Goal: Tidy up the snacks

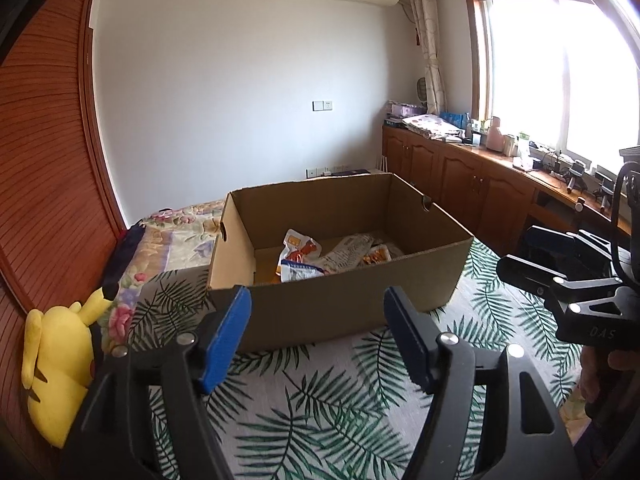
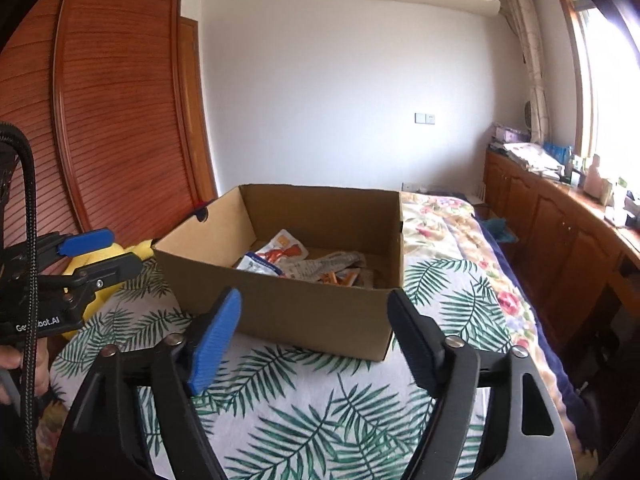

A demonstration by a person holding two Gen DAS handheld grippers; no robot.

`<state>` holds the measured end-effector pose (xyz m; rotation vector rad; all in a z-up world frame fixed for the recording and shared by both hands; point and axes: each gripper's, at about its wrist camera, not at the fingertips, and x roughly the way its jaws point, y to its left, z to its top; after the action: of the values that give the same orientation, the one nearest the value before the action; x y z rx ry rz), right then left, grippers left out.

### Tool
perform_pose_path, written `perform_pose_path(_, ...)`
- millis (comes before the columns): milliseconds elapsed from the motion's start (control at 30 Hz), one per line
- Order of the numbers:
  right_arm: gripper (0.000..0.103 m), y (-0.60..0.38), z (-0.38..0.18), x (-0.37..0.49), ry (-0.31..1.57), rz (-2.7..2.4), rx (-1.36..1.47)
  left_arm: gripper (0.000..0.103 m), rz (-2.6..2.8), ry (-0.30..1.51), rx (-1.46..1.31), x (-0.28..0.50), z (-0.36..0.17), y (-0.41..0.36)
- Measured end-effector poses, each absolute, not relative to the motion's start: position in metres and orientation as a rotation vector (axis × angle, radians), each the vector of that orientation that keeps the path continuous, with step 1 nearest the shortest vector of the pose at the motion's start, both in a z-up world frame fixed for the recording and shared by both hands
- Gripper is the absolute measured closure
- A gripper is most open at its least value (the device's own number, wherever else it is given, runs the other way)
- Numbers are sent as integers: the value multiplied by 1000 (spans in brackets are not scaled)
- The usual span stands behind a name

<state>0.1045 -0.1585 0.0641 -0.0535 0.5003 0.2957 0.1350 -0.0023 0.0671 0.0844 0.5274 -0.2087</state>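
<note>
Left hand-held gripper [image 1: 316,316]: hovering spread, holding nothing.
Right hand-held gripper [image 2: 316,320]: hovering spread, holding nothing.
Open brown cardboard box [image 1: 332,300]: sitting on the bed, holding crinkled snack packets [image 1: 320,256].

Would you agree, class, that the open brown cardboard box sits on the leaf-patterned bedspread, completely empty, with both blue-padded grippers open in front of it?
Not quite. The open brown cardboard box is not empty: several crinkled snack packets lie on its floor, as the left wrist view shows. It does sit on the leaf-patterned bedspread, and the left gripper and right gripper are both open.
</note>
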Motion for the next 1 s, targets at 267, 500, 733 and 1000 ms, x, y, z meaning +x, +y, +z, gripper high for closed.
perform_pose_path(267, 5, -163, 66, 85, 483, 261, -44, 12, -187, 515, 65, 107, 67, -1)
perform_pose_path(500, 0, -163, 68, 61, 464, 220, -61, 6, -146, 485, 63, 80, 65, -5)
perform_pose_path(733, 0, -167, 66, 35, 440, 178, -55, 6, -127, 466, 16, 54, 57, -7)
perform_pose_path(1000, 0, -170, 63, 5, 403, 164, -57, 6, -95, 462, -1, 34, 49, -8)
